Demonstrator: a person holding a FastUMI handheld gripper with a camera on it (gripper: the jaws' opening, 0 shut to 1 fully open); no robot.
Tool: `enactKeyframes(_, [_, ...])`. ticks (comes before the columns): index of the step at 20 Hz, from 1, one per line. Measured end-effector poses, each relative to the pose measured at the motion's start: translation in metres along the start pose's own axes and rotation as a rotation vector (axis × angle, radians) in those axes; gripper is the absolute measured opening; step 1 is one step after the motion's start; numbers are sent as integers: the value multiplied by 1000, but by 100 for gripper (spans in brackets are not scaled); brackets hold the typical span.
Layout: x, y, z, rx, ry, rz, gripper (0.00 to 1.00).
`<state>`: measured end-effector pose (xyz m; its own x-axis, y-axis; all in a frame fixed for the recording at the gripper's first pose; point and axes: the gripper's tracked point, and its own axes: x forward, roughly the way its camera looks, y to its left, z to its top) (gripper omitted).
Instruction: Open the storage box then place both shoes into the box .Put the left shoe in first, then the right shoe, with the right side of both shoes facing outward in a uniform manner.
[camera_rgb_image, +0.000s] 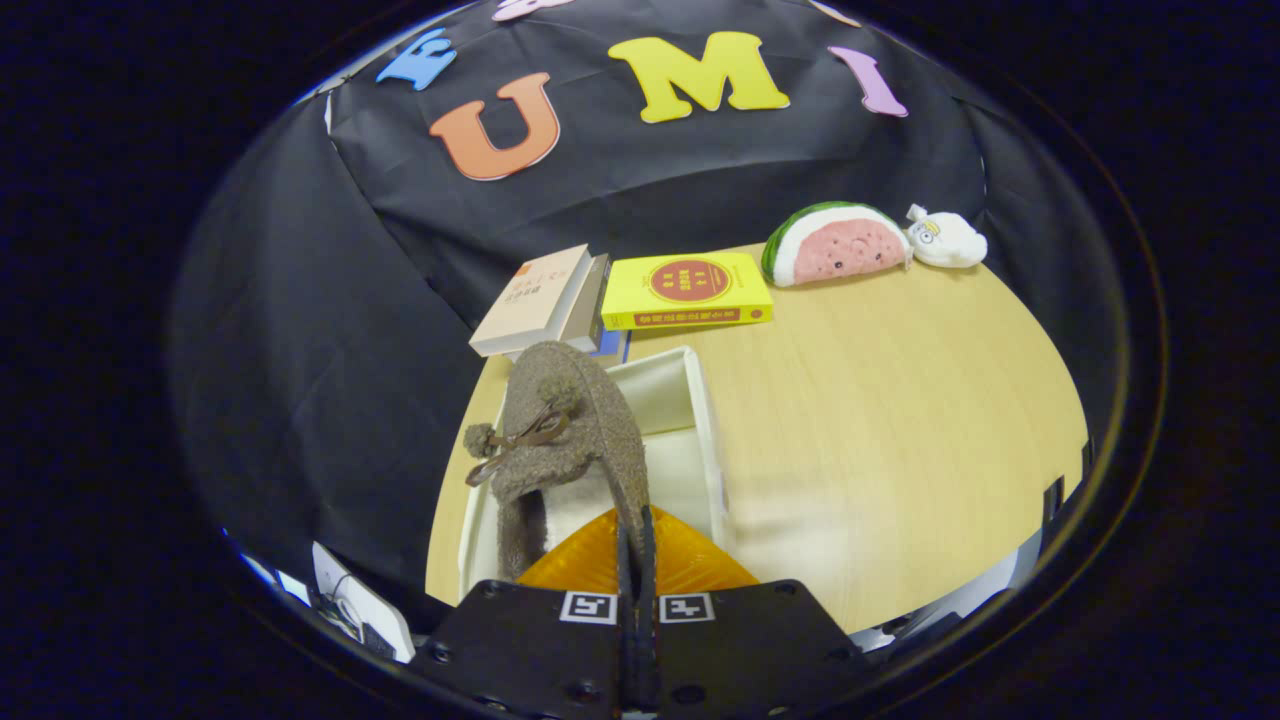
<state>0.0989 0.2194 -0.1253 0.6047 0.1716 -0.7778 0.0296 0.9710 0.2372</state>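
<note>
I've got the gripper (637, 545) clenched on the brown shoe's (565, 430) rim, over the white box (705, 420); shoe hides the box's left side.

Cam rides on gripper (637, 560), looks fwd & down, close over table (900, 420).
</note>
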Motion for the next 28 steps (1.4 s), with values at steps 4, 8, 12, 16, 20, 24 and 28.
enactKeyframes(4, [9,-9,-7,-4,-15,-40,1])
enactKeyframes(8, [6,-13,-12,-18,-25,-49,1])
enactKeyframes(12, [2,-17,-15,-32,-37,-52,1])
enactKeyframes(16, [-17,-11,-7,-33,-101,8,10])
enactKeyframes(20, [-50,-12,0,-66,-187,33,46])
enactKeyframes(24, [-91,-18,18,-151,-350,10,74])
enactKeyframes(28, [-138,-43,31,-182,-562,-44,92])
